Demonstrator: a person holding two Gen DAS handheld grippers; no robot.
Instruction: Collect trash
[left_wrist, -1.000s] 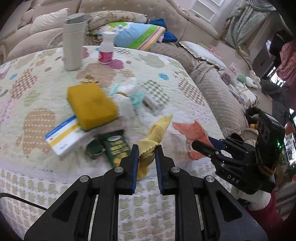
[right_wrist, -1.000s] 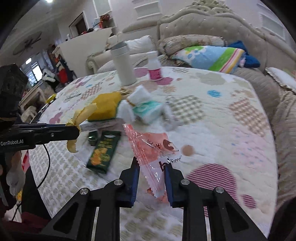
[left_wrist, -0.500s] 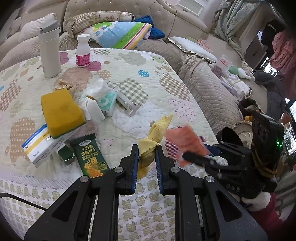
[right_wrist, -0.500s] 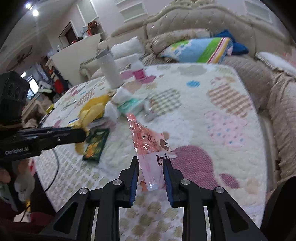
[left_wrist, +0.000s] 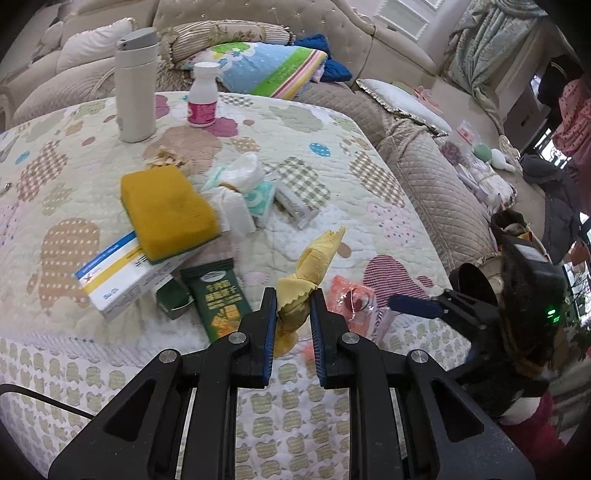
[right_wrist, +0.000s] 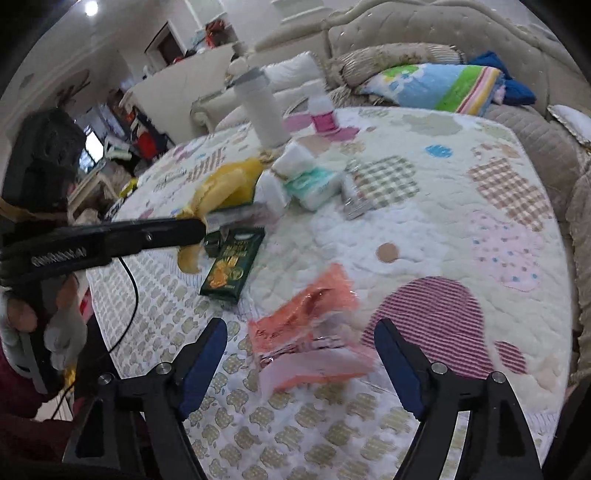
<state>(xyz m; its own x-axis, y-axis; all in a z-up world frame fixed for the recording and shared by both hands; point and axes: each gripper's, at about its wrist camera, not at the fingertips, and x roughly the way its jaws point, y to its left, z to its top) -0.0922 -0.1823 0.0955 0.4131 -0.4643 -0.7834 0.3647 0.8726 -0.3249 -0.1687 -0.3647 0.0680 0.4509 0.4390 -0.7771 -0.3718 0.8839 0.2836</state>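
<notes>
Left tongs (left_wrist: 293, 321): clenched on a twisted yellow wrapper (left_wrist: 308, 280), held up above the tabletop (left_wrist: 369, 177).
Right tongs (right_wrist: 299, 354): spread wide, gripping nothing.
Pink wrapper (right_wrist: 310, 332): lay loose and blurry on the tabletop near the front edge, between the open right tongs.
Other trash: a green snack pack (left_wrist: 218, 299) lay flat beside the yellow wrapper; white tissues (left_wrist: 240, 188) sat crumpled in the middle.
Not trash, I think: a yellow sponge (left_wrist: 166, 210) on a box (left_wrist: 118, 273), a white flask (left_wrist: 135, 85) and a small bottle (left_wrist: 202, 94) at the back.
Step in hand: I think the pink wrapper was let go, or was about to be picked up. I could not tell which.
Next move: the right tongs would need to close on the thin, crinkly pink wrapper without it slipping away.
Left view only: showed the yellow wrapper pinched tight, and a dark bin-like thing (left_wrist: 472, 280) off the table edge.
Right view only: showed how wide the right tongs stood, and the pink wrapper whole.
</notes>
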